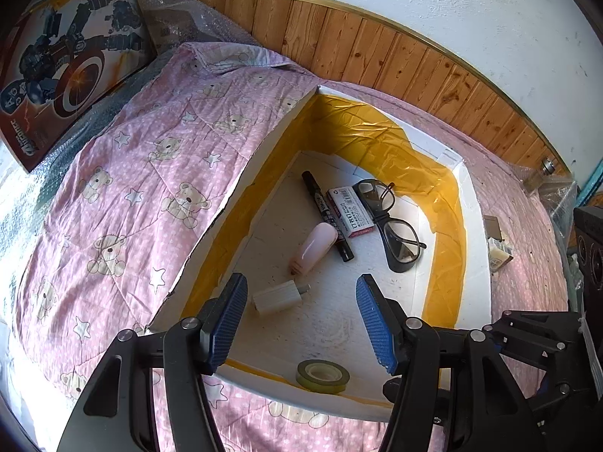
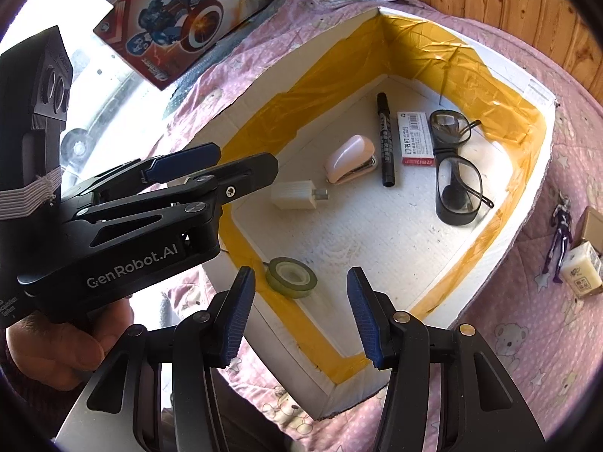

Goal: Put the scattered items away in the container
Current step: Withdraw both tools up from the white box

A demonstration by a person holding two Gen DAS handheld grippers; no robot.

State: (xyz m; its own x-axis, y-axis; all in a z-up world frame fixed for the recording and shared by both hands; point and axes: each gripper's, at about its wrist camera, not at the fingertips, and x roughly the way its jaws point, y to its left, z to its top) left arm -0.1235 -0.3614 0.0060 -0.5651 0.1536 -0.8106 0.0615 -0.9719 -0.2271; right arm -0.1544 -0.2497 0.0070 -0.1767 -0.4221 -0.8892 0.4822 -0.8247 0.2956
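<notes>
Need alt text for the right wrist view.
Open right hand-held gripper hovers over a white foam box holding glasses, marker, staple box, stapler, charger and tape roll; left hand-held gripper alongside.

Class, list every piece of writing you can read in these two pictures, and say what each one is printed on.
"GenRobot.AI": side of the left gripper.
"订书钉": red and white staple box.
Marker label: too blurred to read.
Toy box lettering: too blurred.
Small carton: too small.
</notes>
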